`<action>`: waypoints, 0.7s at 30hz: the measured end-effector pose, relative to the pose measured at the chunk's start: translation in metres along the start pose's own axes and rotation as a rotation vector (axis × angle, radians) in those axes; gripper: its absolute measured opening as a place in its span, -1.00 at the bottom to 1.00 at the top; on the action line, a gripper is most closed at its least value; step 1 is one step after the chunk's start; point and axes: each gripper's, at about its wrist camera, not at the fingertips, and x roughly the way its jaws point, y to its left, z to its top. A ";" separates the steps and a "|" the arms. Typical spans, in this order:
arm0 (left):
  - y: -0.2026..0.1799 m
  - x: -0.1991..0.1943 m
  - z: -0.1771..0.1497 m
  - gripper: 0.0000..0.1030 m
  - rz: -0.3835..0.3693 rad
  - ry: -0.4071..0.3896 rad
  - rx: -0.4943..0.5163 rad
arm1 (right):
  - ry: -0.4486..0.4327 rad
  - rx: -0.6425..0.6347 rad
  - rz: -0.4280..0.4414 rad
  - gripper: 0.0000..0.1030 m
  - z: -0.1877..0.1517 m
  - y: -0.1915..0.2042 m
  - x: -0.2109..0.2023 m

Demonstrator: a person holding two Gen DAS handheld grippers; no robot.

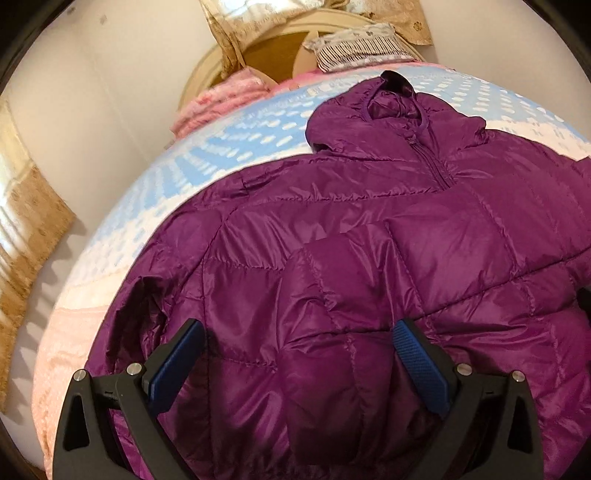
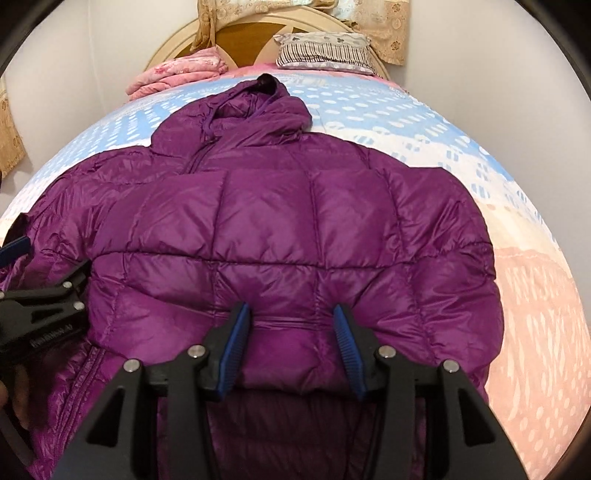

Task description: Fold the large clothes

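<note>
Claws first: our left claw (image 1: 295,332) hangs with its blue-padded fingers (image 1: 177,354) spread wide over the lower part of the purple puffer jacket (image 1: 369,258), gripping nothing. Our right claw (image 2: 291,332) is also parted, though less widely, with a puffed fold of the jacket bulging between its pads (image 2: 234,347); we cannot tell whether the pads actually press the fabric. In the right wrist view the left claw shows at the left edge, over the jacket's sleeve side.

Outward from there, the jacket lies spread flat on the bed (image 1: 207,155), front up, zipper (image 1: 424,155) closed at the collar, hood (image 2: 255,107) pointing toward the headboard (image 2: 240,33). Beneath it we see a blue-and-white patterned sheet fading to pink. Near the headboard lie a folded pink blanket (image 2: 177,74) and a striped pillow (image 2: 325,50), well apart from the jacket.
</note>
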 end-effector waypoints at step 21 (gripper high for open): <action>0.288 -0.088 -0.251 0.98 0.220 0.127 -0.239 | -0.136 -0.052 0.174 0.59 -0.120 0.057 -0.145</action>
